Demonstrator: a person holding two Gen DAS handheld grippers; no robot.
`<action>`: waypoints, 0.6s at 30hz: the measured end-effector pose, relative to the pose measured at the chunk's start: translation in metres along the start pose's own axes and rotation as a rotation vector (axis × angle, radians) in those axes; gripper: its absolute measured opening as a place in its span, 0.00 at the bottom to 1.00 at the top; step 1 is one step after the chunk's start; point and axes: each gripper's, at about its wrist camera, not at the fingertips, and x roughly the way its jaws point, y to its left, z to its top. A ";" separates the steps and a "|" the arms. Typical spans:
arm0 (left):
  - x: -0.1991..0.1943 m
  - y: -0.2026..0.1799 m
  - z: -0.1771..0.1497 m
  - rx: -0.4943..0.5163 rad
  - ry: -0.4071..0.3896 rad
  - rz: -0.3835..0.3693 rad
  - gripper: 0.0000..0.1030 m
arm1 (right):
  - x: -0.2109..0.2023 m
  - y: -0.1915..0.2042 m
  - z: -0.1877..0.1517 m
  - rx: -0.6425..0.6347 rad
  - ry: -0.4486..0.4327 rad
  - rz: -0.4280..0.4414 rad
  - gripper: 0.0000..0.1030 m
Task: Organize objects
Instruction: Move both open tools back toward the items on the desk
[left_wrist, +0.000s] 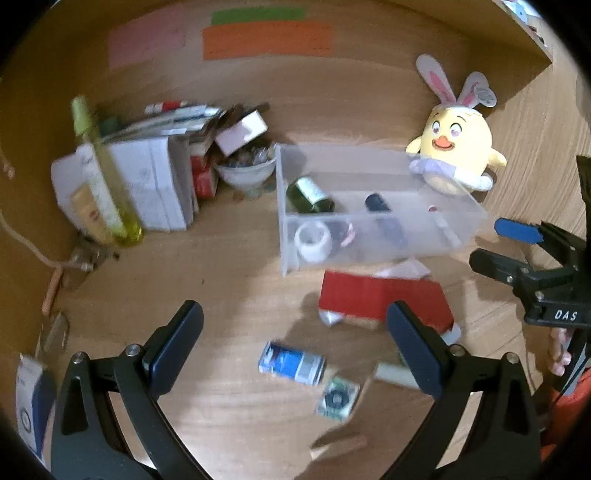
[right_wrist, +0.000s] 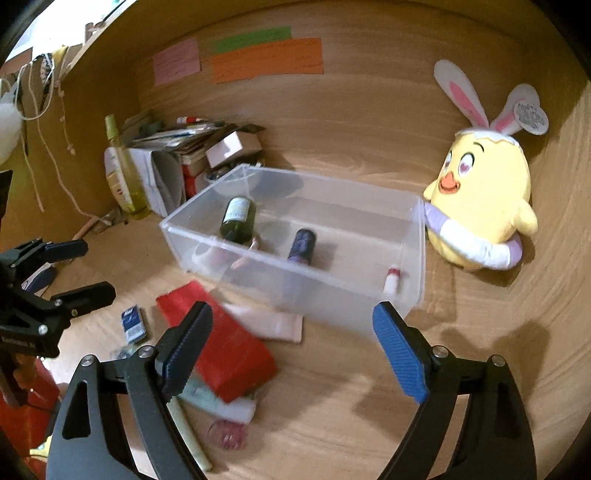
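Several loose things left to put away, by the look of it: a blue-and-white packet (left_wrist: 291, 363), a small square packet (left_wrist: 338, 398), a pale stick (left_wrist: 391, 374) and a red pouch (left_wrist: 384, 299), all lying on the wooden surface (right_wrist: 369, 406) just in front of the clear plastic bin (right_wrist: 332, 295). Already inside the bin: a green glass bottle (right_wrist: 238, 219) on its side, a dark little bottle (right_wrist: 303, 245), a white roll (left_wrist: 313, 240) against the front wall, and a small white tube (right_wrist: 392, 279) with a red band in the near right corner. Left gripper (left_wrist: 295, 310) with jaws spread wide and nothing between them, pointed down toward the blue-and-white packet. Right gripper (right_wrist: 293, 310) likewise spread and empty, aimed at the red pouch and the bin's near wall. Probably between picks. For the next one: come down on the blue-and-white packet across its short side, pads flat on its faces; glossy wrapping, likely slippery under a corner pinch. Lift clear of the bin's thin, hard rim before letting go, and avoid knocking the round bottles, both apt to roll. Treat the red pouch as soft and floppy: pinch near the middle or expect sagging. Leave alone the plush chick (right_wrist: 484, 206), fuzzy and squat, just beside the bin's right end. Keep both grippers well apart over the crowded patch.
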 end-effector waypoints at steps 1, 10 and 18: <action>0.000 0.000 -0.005 -0.003 0.013 0.006 0.98 | -0.001 0.002 -0.004 0.000 0.005 0.001 0.84; -0.001 -0.007 -0.039 0.030 0.097 0.029 0.98 | -0.004 0.006 -0.042 0.024 0.054 0.006 0.84; -0.002 -0.013 -0.066 0.013 0.127 0.025 0.98 | -0.003 0.008 -0.067 0.072 0.098 0.013 0.84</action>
